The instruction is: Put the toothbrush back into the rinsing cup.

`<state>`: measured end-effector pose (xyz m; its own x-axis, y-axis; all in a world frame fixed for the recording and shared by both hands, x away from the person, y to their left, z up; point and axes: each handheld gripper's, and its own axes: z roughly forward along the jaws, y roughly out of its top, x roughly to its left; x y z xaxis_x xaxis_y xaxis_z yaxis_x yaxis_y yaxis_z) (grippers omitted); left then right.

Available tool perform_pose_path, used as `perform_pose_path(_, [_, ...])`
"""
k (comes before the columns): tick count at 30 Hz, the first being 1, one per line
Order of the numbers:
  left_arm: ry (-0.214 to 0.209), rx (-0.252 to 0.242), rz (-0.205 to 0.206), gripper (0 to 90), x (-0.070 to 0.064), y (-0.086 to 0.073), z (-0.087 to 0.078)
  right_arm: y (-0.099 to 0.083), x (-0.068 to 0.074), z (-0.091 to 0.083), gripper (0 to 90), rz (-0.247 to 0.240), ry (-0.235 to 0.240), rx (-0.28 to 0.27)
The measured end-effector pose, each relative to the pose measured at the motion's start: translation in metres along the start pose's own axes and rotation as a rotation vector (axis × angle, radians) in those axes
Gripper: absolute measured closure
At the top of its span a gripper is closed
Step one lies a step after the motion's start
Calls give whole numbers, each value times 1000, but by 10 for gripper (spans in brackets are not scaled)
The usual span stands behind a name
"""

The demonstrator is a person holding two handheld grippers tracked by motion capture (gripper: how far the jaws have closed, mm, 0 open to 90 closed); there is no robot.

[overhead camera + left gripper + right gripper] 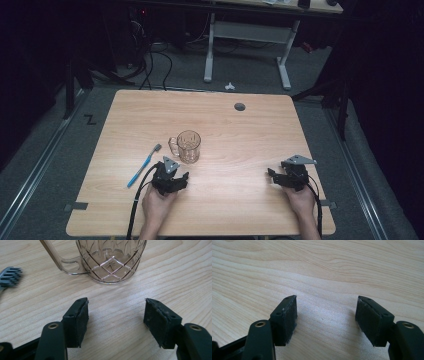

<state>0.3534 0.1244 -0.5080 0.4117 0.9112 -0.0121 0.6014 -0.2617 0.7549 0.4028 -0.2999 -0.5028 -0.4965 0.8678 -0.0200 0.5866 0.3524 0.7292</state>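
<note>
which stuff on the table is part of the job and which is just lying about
In the job: glass mug, straight ahead of the open left gripper; blue toothbrush beside it, nearest the same gripper.

Lying about: round grey plug at the table's far edge; white scrap on the floor.

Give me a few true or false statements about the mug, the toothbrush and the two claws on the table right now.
1. The left claw is open, with nothing between its pads. True.
2. The glass mug lies tipped on its side. False: it stands upright.
3. The blue toothbrush lies on the table left of the mug. True.
4. The right claw is shut on the toothbrush. False: it is open over bare wood.
5. The toothbrush stands inside the mug. False: the two lie apart.
</note>
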Motion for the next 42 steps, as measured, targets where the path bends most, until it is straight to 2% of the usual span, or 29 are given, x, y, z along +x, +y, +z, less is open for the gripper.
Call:
perform_pose_path(14, [6, 1, -4, 354, -1, 0, 0, 0, 0, 0, 344, 0, 1, 0])
perform_pose_path(29, [-22, 10, 5, 271, 0, 0, 0, 0, 0, 0, 341, 0, 2, 0])
perform_pose_path(33, [-14, 15, 14, 249, -2, -1, 0, 0, 0, 0, 341, 3, 7, 1])
perform_pose_path(36, [-19, 20, 21, 254, -1, -1, -2, 0, 0, 0, 341, -2, 4, 1])
perform_pose_path(42, [1, 12, 31, 297, -3, -1, -3, 0, 0, 0, 341, -5, 2, 0])
